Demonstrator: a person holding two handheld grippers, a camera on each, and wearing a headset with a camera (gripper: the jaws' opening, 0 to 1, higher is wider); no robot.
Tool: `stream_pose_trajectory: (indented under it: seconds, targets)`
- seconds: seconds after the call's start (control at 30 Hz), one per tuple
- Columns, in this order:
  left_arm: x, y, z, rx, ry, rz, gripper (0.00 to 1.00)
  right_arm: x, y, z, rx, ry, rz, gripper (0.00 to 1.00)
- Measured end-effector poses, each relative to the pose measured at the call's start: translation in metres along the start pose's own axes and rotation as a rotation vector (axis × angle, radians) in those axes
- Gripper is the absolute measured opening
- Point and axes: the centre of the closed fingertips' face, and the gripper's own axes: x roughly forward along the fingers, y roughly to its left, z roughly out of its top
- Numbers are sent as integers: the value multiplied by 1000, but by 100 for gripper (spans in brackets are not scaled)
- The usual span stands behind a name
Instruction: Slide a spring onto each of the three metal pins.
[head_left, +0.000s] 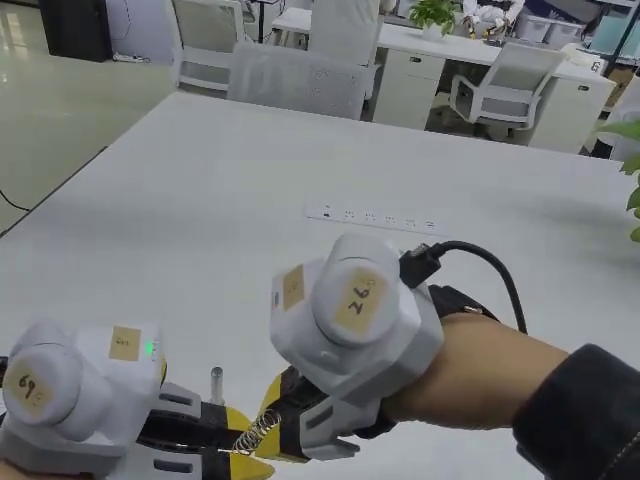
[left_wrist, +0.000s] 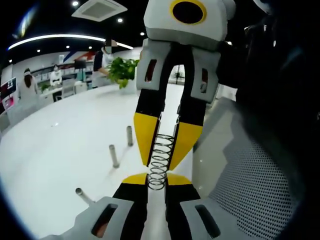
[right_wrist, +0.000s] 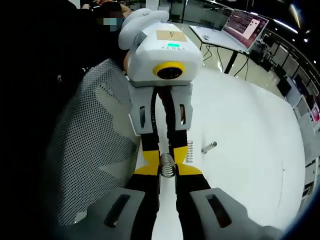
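Steel spring (left_wrist: 160, 161) runs lengthwise from left gripper (left_wrist: 156, 183) to right gripper (left_wrist: 165, 150).

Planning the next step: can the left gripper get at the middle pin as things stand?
Probably not yet: the right gripper also clamps the spring head-on against the left gripper. The middle pin stands aside across bare table.

White left gripper (left_wrist: 156, 181) and right gripper (right_wrist: 167, 171); black fingers (left_wrist: 132, 205), yellow-tipped; tan labels (head_left: 360, 295); black cable (head_left: 490, 258); dark sleeve (head_left: 590, 410)
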Motion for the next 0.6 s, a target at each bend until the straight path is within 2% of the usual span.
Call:
stream_pose_trajectory:
  seconds: [0.37, 0.6]
  targets:
    - [0, -2, -1, 4, 4, -8, 5, 2, 4, 10, -28, -6, 4, 8]
    - [0, -2, -1, -3, 3, -7, 5, 2, 3, 10, -26, -8, 5, 8]
